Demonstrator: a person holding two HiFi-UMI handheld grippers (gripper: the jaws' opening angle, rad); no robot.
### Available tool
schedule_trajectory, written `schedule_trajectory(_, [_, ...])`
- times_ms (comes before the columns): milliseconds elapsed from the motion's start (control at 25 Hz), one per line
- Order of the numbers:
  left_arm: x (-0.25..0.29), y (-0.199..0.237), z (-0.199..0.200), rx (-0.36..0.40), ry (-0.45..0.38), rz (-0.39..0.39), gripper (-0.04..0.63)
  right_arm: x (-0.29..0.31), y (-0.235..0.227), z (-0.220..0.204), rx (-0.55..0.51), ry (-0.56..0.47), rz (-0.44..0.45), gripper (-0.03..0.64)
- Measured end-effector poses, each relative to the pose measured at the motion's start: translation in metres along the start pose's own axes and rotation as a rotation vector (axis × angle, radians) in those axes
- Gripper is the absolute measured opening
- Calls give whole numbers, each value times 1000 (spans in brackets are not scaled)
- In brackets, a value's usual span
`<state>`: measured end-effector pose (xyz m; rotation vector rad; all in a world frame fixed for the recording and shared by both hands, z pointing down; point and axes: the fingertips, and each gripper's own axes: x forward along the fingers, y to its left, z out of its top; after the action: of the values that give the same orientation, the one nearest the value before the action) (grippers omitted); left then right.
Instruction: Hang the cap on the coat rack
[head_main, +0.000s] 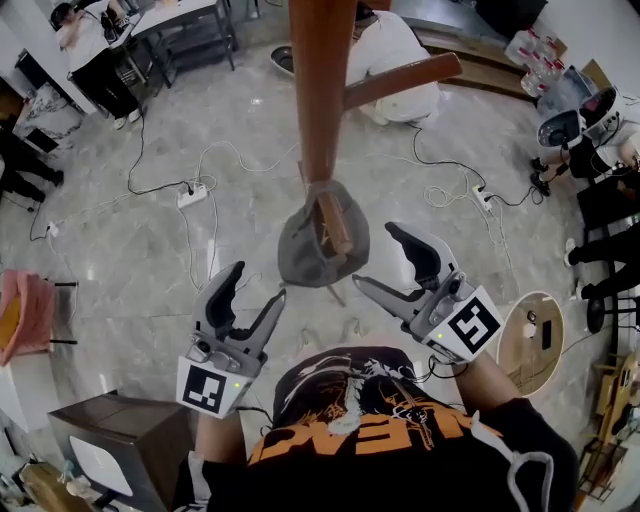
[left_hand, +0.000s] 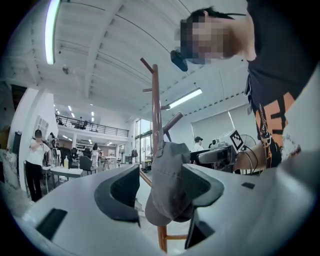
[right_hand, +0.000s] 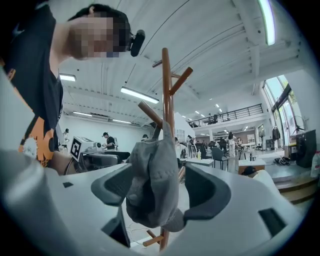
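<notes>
A grey cap (head_main: 322, 245) hangs on a short lower peg of the wooden coat rack (head_main: 322, 90), close against the pole. My left gripper (head_main: 258, 282) stands open below and left of the cap, clear of it. My right gripper (head_main: 375, 256) stands open just right of the cap, with a small gap to the fabric. In the left gripper view the cap (left_hand: 172, 182) shows beyond the spread jaws in front of the rack pole (left_hand: 156, 110). The right gripper view shows the cap (right_hand: 150, 185) the same way on the rack (right_hand: 166, 95). Nothing is held.
Cables and a power strip (head_main: 192, 193) run over the grey tiled floor. A person (head_main: 395, 55) sits behind the rack, others at the edges. A brown box (head_main: 120, 440) stands at lower left, a round wooden board (head_main: 530, 345) at right.
</notes>
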<state>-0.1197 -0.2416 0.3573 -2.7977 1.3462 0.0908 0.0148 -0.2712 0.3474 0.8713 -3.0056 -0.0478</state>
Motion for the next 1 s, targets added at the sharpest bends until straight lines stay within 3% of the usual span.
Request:
schedule_trajectory(160, [-3, 2, 11, 21, -24, -1, 254, -2, 8, 21, 8, -38, -5, 311])
schedule_trajectory(320, [-2, -7, 19, 44, 31, 7, 172, -7, 7, 30, 3, -31, -31, 236])
schedule_trajectory(560, [-3, -14, 32, 33, 40, 2, 74, -3, 19, 41, 11, -23, -10, 162])
schedule_trajectory(800, [-4, -13, 38, 43, 58, 23, 44, -3, 27, 53, -8, -57, -25, 55])
schedule_trajectory(1000, [-2, -17, 44, -4, 60, 14, 35, -7, 27, 58, 5, -79, -38, 17])
